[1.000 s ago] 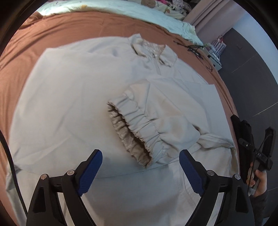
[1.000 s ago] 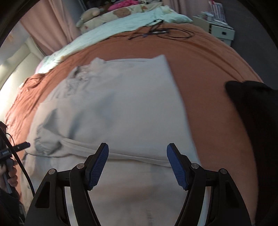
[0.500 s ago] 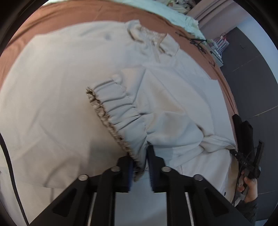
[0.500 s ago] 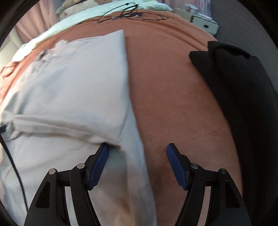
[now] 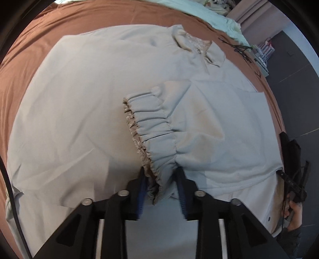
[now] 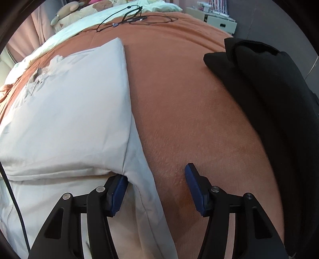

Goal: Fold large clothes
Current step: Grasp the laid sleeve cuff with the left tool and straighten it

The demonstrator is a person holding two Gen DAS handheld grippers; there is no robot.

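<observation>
A large pale grey jacket (image 5: 79, 109) lies spread on a brown bedspread (image 5: 30, 49), collar (image 5: 197, 45) at the far end. One sleeve is folded across the body, and its gathered elastic cuff (image 5: 151, 127) points toward me. My left gripper (image 5: 161, 187) straddles the cuff's near end; its jaws are opening and the pads stand just off the fabric. In the right wrist view, my right gripper (image 6: 155, 179) is low over the jacket's (image 6: 69, 109) right side edge. One finger rests by the sleeve fold, the other over bare bedspread (image 6: 189, 99). Its jaws are closing slowly, and the edge lies loose between them.
A black garment (image 6: 269, 89) lies in a heap on the bed's right side. Black cables (image 6: 135, 19) trail across the far end near a pale green quilt (image 6: 69, 29) and a plush toy (image 6: 65, 12). A white cabinet (image 6: 219, 22) stands beyond the bed. A person's hand (image 5: 295, 211) shows at the right.
My left gripper dropped onto the cuff, pinched it shut, then spread its jaws again. My right gripper slid right to the jacket's side edge, sank lower, and its jaws narrowed a little.
</observation>
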